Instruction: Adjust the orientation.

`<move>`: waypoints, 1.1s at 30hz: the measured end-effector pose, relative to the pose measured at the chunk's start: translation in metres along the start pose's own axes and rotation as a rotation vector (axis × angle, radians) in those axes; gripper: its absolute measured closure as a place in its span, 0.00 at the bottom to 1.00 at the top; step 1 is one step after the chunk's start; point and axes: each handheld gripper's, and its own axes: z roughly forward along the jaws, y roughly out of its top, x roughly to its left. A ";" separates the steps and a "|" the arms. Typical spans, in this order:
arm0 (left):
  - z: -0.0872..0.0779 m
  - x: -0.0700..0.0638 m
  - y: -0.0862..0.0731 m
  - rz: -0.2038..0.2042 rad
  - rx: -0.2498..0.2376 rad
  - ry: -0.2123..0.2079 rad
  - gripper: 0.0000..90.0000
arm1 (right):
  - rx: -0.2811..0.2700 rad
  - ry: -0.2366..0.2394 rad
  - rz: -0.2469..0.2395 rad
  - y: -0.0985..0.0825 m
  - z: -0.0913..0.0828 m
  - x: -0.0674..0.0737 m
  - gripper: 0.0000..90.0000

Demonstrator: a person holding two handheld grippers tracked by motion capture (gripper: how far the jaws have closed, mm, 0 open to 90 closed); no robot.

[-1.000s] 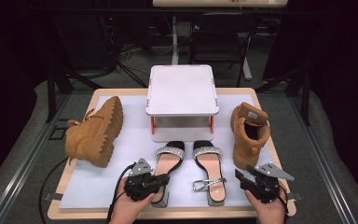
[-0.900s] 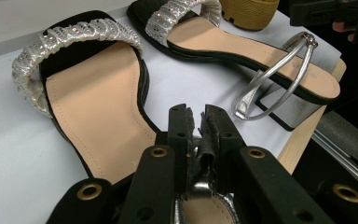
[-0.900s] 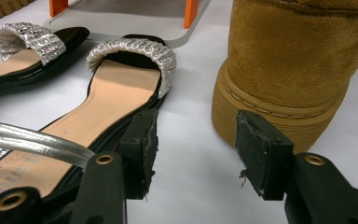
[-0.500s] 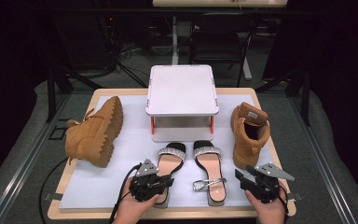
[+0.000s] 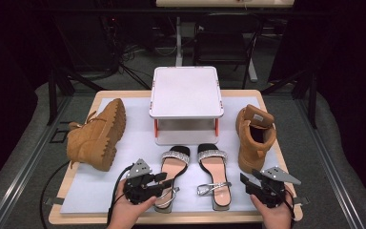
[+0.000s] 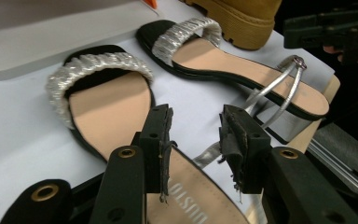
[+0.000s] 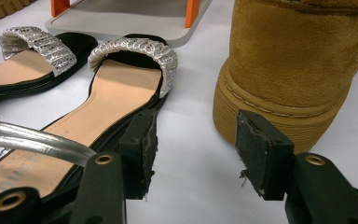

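Two black sandals with silver bands lie side by side on the white mat: the left sandal (image 5: 174,164) (image 6: 109,109) and the right sandal (image 5: 213,171) (image 7: 121,93). My left gripper (image 5: 166,180) (image 6: 193,135) hovers over the left sandal's heel end. Its jaws have just been opening and stand open, and the silver ankle strap (image 6: 209,154) lies loose between them, unpressed. My right gripper (image 5: 249,183) (image 7: 193,144) is open over bare mat, between the right sandal and the upright tan boot (image 5: 254,136) (image 7: 298,60).
A second tan boot (image 5: 97,133) lies on its side at the left. A white stand with orange legs (image 5: 186,93) (image 7: 121,18) sits behind the sandals. The mat covers a wooden board (image 5: 71,217), and the floor around it is dark.
The left gripper's jaws have spread apart over the left sandal's heel, and the hand has shifted slightly. The right gripper and all the shoes stay where they were.
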 end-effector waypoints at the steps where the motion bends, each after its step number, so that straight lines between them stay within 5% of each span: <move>1: -0.002 0.002 -0.001 -0.007 0.000 0.007 0.70 | 0.000 0.000 0.000 0.000 0.000 0.000 0.54; 10: -0.007 0.018 -0.015 -0.043 0.031 0.066 0.70 | -0.003 0.000 0.001 0.000 0.000 0.000 0.54; 20: -0.012 0.023 -0.027 -0.071 0.074 0.073 0.76 | 0.002 0.005 0.003 0.000 0.000 0.000 0.54; 33: -0.006 0.023 -0.034 -0.058 0.125 0.079 0.85 | 0.005 0.007 0.007 -0.001 0.000 -0.001 0.53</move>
